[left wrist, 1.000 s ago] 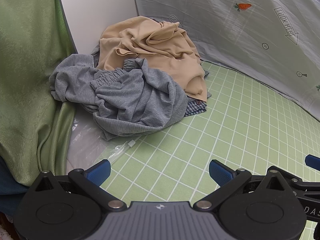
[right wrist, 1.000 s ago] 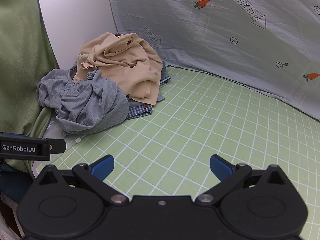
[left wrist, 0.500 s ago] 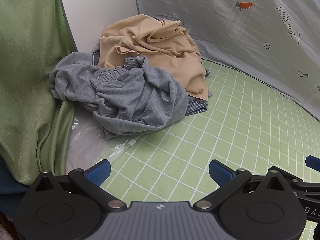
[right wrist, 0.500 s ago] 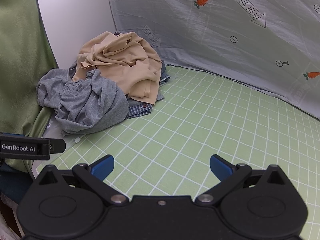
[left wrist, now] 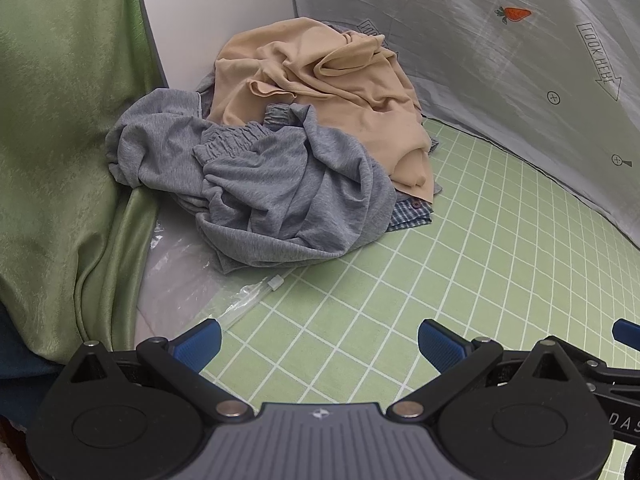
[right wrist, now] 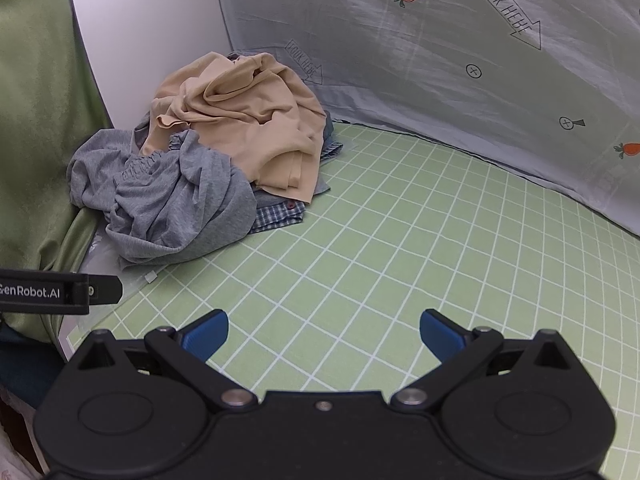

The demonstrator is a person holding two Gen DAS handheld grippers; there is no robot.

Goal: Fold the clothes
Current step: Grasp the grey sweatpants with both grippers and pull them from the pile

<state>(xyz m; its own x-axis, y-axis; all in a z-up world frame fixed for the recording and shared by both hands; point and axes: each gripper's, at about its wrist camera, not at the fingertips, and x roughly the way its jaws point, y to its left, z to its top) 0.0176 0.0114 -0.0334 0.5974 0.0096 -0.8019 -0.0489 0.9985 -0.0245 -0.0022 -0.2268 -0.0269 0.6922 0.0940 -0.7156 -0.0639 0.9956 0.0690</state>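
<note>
- My left tool (left wrist: pixel 318 346) sits at the bottom of its frame, blue fingers spread wide with nothing between them, over the green checked table (left wrist: pixel 460 264).
- My right tool (right wrist: pixel 324 332) is likewise spread wide and holding nothing, low in its own frame.
- The clothes pile (left wrist: pixel 288 152) lies in the upper centre-left of the left view, well apart from both tools.
- A tan garment (right wrist: pixel 244 120) tops the pile; a crumpled grey garment (right wrist: pixel 168 204) lies in front of it, and a blue plaid shirt (right wrist: pixel 280 214) pokes out underneath.
- A grey printed sheet (right wrist: pixel 440 48) hangs behind; a green curtain (left wrist: pixel 60 140) fills the left edge.
- Clear plastic (left wrist: pixel 180 276) lies just below the grey garment.
</note>
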